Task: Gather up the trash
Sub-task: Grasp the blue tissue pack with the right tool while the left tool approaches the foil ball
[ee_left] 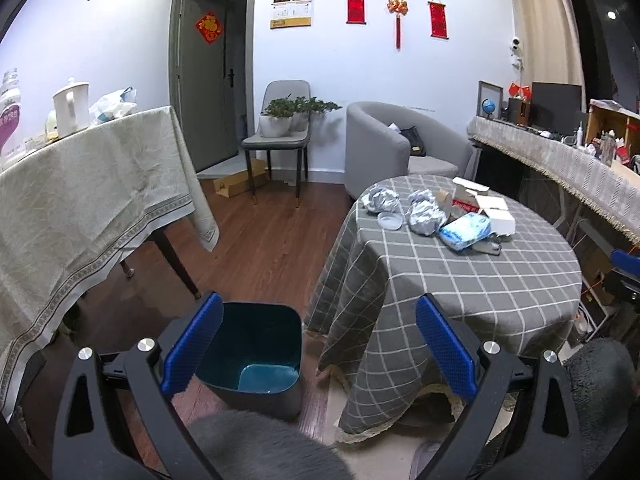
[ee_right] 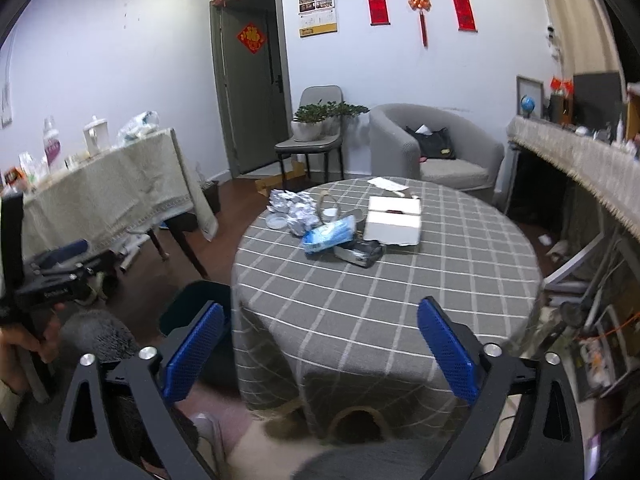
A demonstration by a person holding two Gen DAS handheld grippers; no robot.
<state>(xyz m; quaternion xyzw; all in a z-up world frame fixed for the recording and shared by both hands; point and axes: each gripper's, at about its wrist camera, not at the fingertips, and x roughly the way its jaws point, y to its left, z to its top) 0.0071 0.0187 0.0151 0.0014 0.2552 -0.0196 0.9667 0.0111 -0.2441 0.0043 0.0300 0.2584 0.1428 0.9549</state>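
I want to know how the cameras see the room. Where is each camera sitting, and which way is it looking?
Left wrist view: sits on the left tongs, looking forward and down at the dark bin and round checked table; its open blue pads show, and the other tongs' tip at the right edge.
Right wrist view: sits on the right tongs, facing the table head-on; its open pads show, plus a hand holding the other tongs at left.
Both share the table, the crumpled foil, door and armchair.

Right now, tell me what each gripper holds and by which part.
Nothing is held. The left gripper and the right gripper are both open, with nothing between their pads.
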